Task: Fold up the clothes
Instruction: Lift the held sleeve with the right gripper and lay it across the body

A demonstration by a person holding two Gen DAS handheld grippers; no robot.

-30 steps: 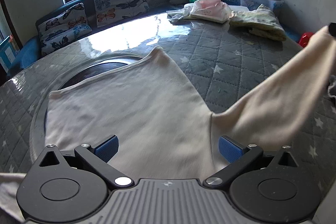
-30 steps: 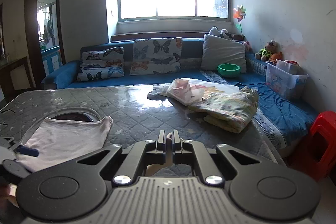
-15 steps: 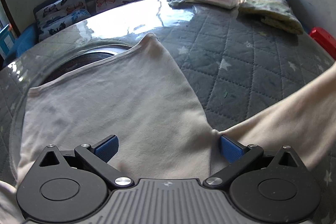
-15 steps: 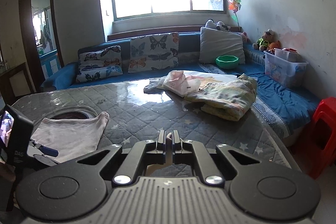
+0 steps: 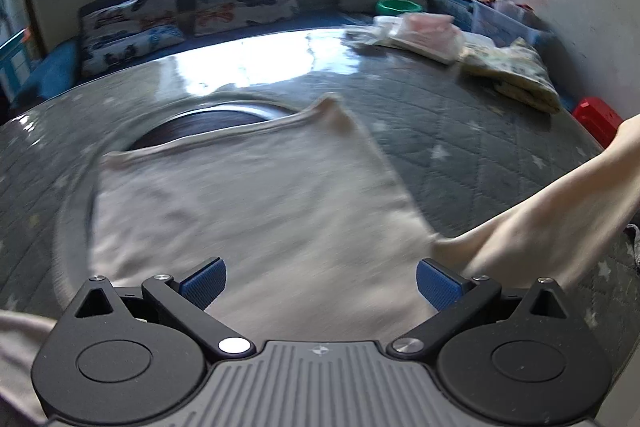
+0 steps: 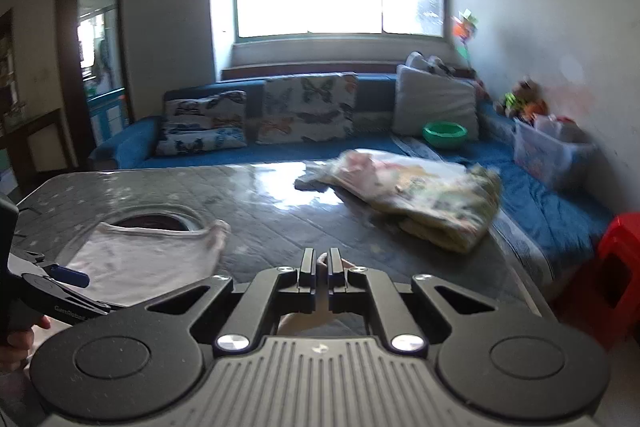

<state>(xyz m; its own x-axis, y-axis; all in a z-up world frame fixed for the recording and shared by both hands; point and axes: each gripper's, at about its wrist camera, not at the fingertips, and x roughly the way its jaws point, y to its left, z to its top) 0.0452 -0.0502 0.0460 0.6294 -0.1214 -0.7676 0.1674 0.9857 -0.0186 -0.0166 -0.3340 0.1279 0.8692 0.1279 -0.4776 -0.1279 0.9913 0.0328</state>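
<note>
The right gripper is clenched on a fold of the cream long-sleeved top; a sliver of the pale cloth shows between its closed jaws. From that pinch the sleeve runs taut and raised off the bench, slanting down toward the body of the garment. The left gripper is released, its blue pads spread wide just above the near part of the top, pressing on nothing. The rest of the top lies flat ahead of the left gripper on the grey quilted, star-printed cover, its far edge overlapping a dark round recess in the bench.

Farther ahead and to the right of both grippers, a heap of folded clothes, pink and yellow-printed, sits near the bench's far right corner. Beyond it, on the blue sofa, stands a green bowl; its contents cannot be made out. Right of the bowl is a clear plastic storage box with blurred items inside, and stuffed toys behind it. A red stool stands right of the right gripper.
</note>
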